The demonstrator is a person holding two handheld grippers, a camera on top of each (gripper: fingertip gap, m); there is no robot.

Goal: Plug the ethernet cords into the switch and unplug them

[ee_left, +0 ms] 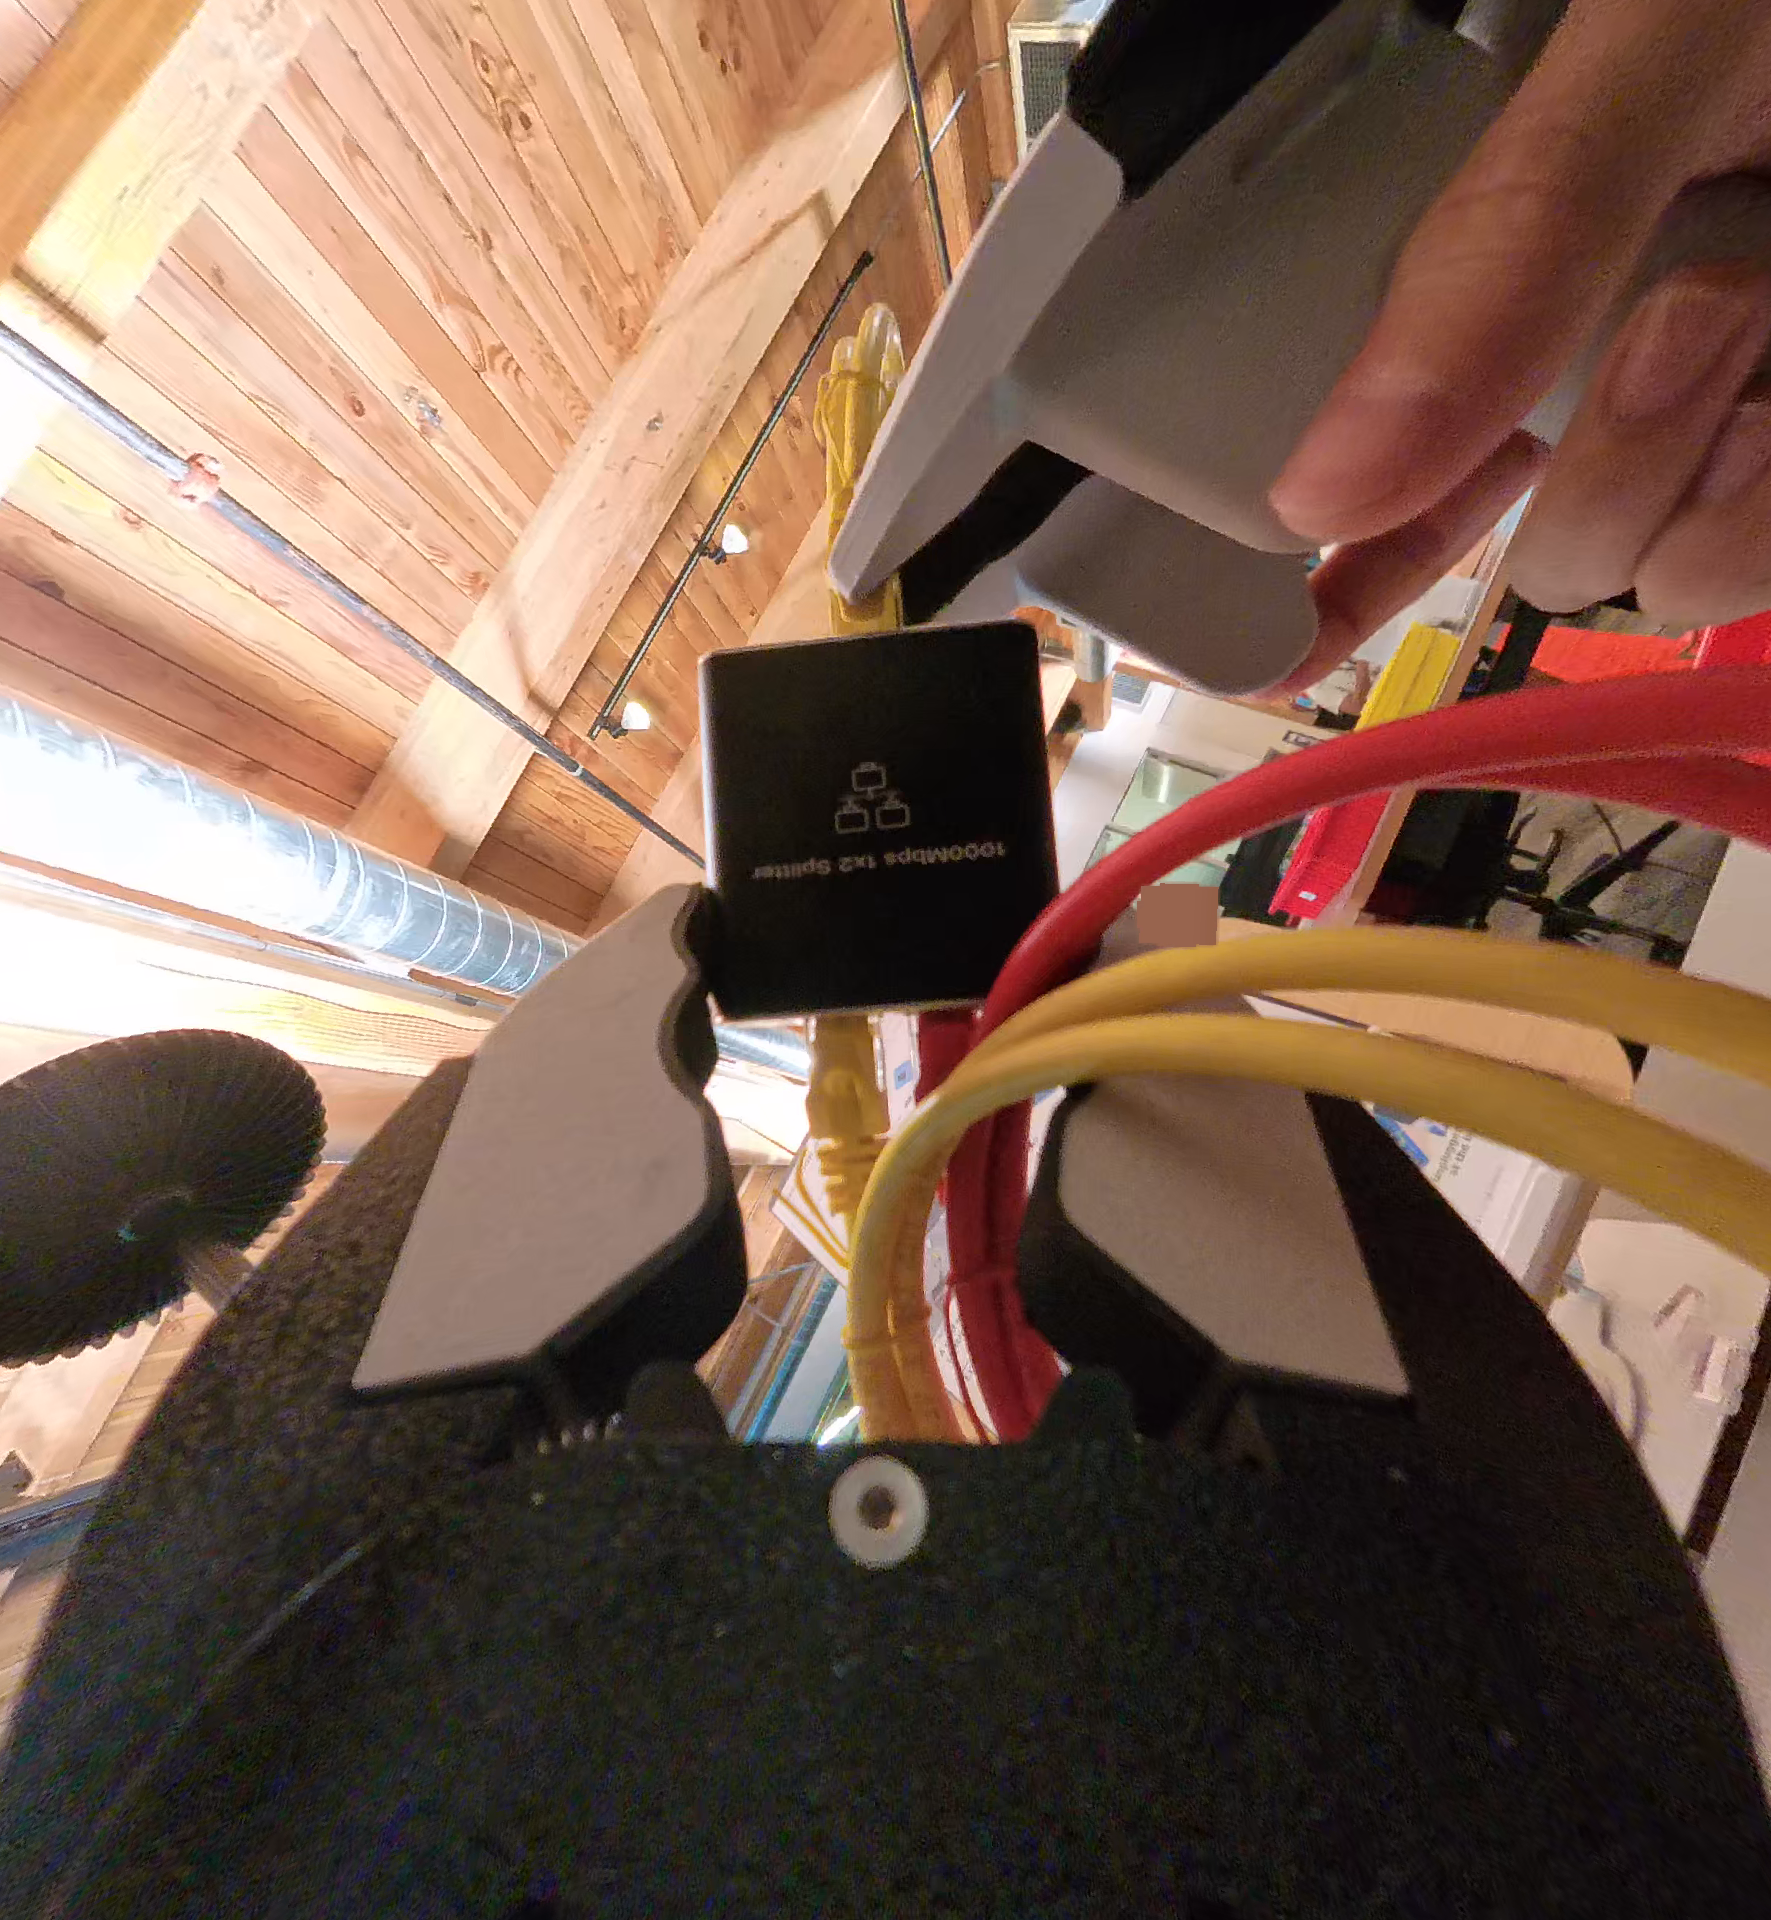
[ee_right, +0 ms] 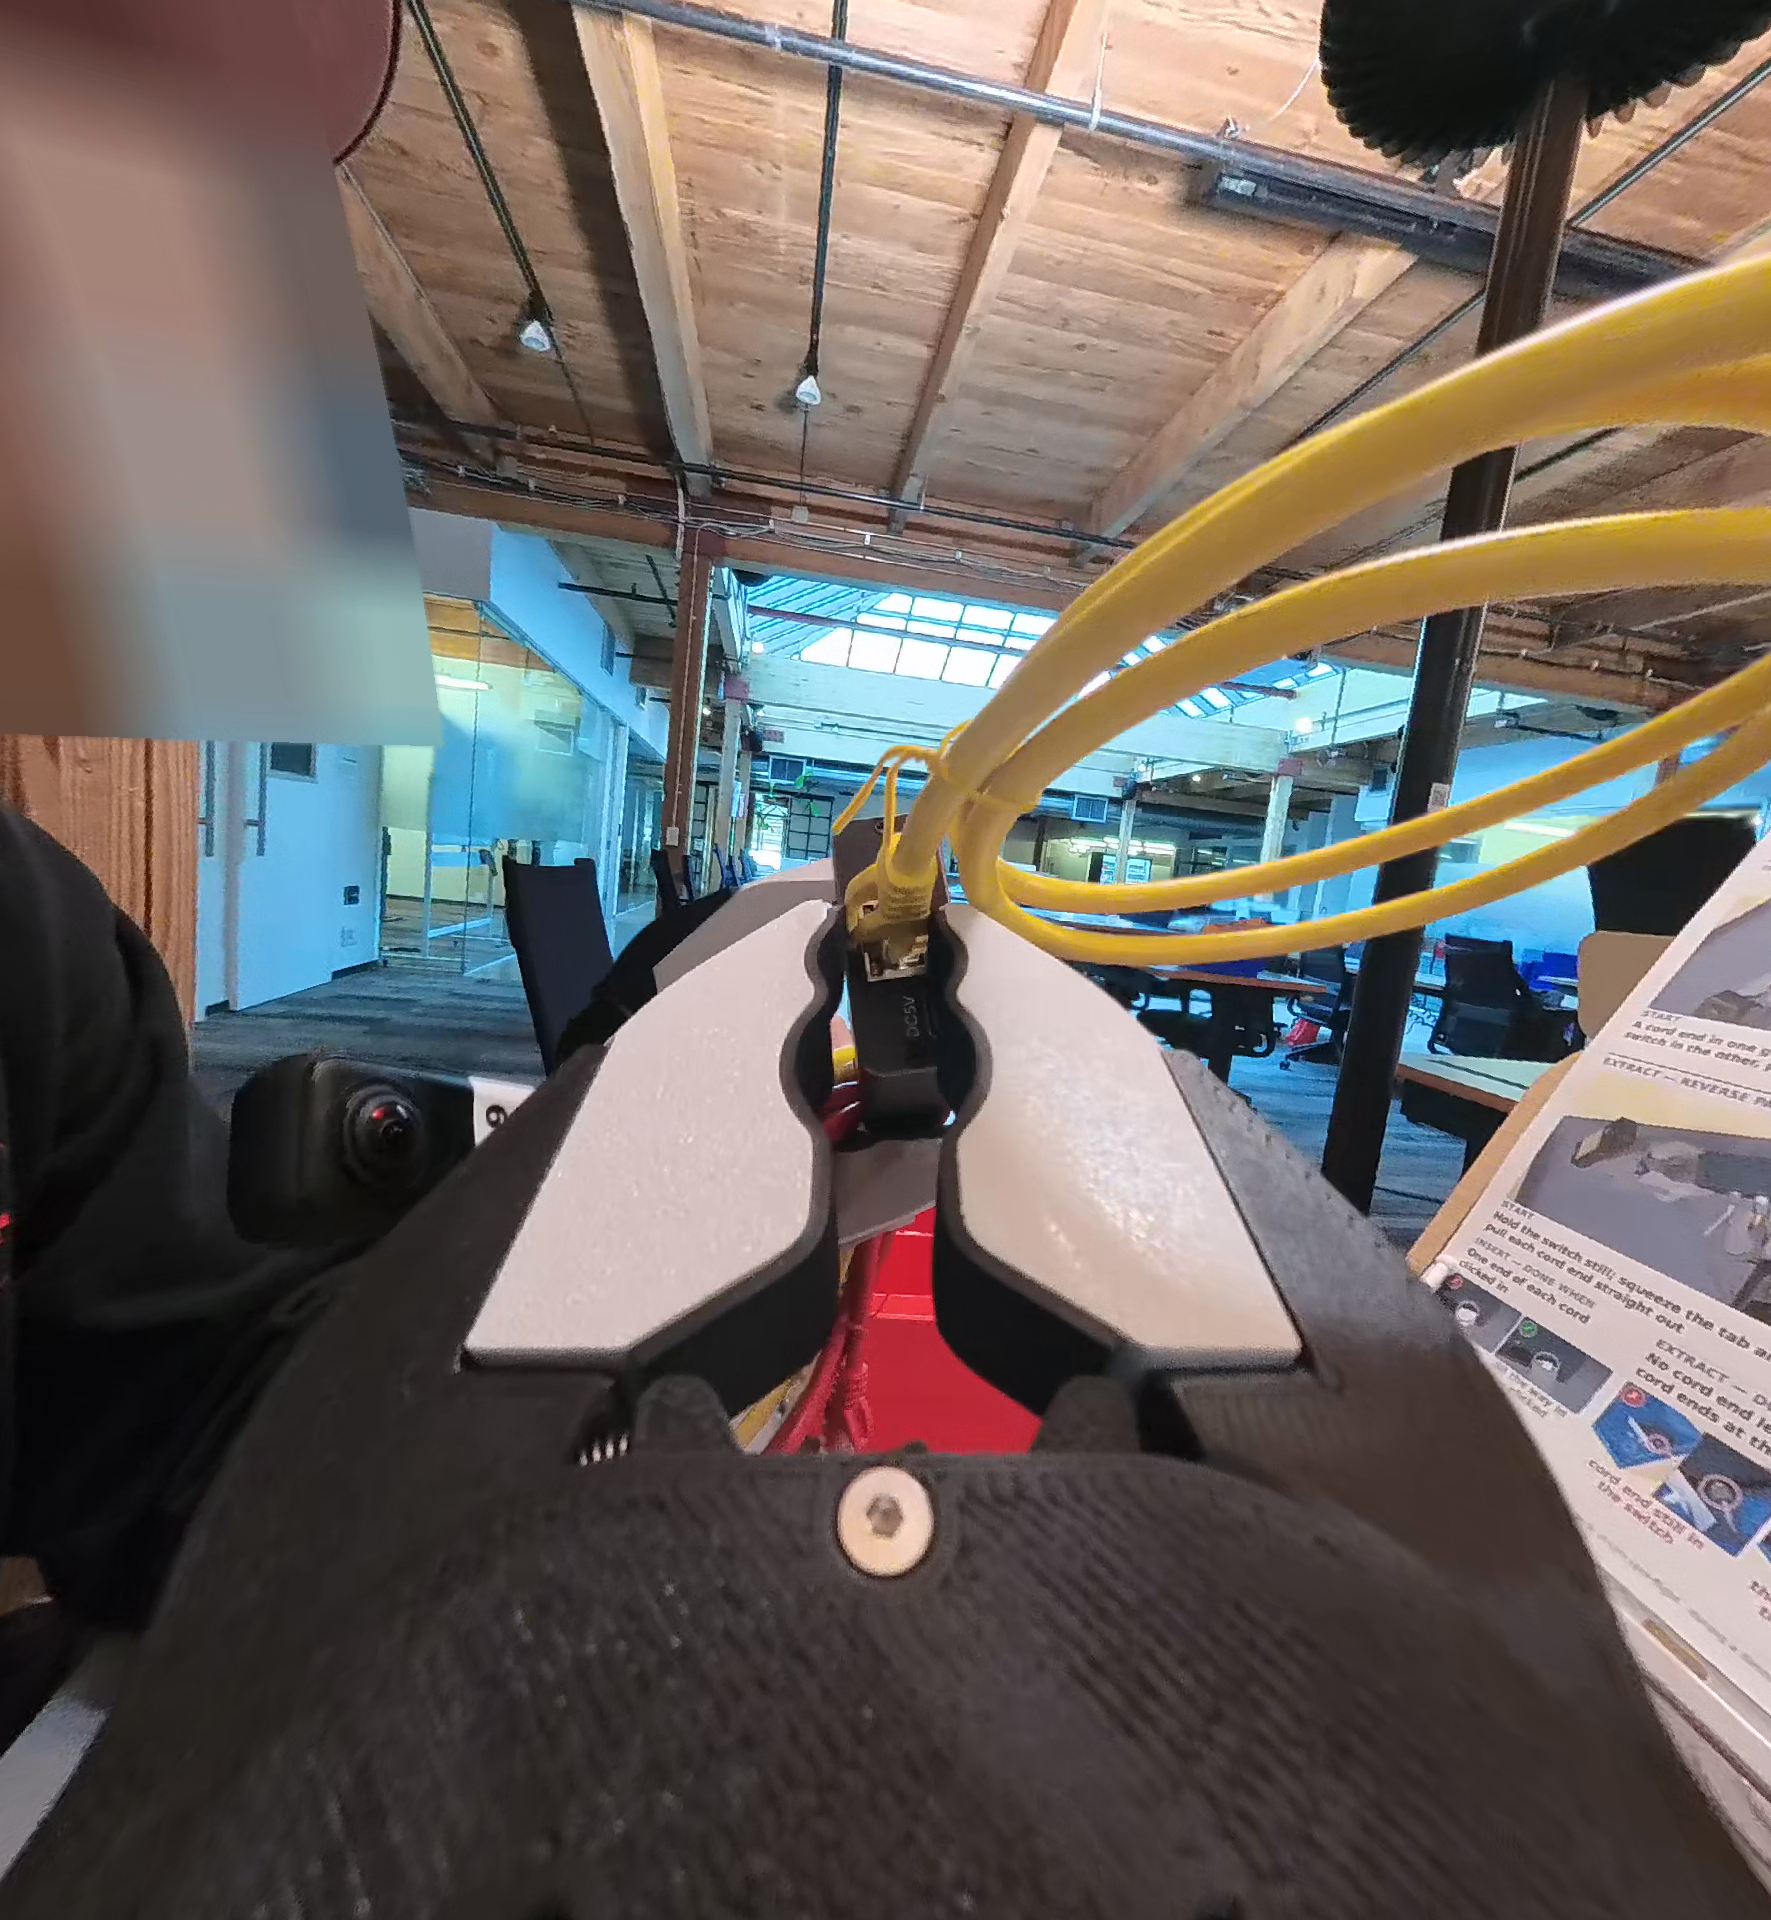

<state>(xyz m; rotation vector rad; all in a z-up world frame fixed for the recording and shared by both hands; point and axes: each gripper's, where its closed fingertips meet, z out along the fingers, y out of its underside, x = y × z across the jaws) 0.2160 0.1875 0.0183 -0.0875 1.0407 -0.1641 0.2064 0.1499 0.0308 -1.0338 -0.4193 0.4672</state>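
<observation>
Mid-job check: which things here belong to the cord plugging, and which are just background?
Job:
- black switch
- yellow cords
- red cord
- right gripper, shut on the switch
- left gripper

Background:
- instruction sheet
- ceiling duct
- office chairs

Item count, both views combined:

- Switch: one, a small black box.
- Yellow cord bundle: one, tied with a yellow tie; several loops, exact number of cords not determinable.
- Red cord bundle: one; number of cords not determinable.
- Grippers: two, the left gripper and the right gripper.
- Instruction sheet: one.
- Ceiling spotlights: two visible in the right wrist view.
</observation>
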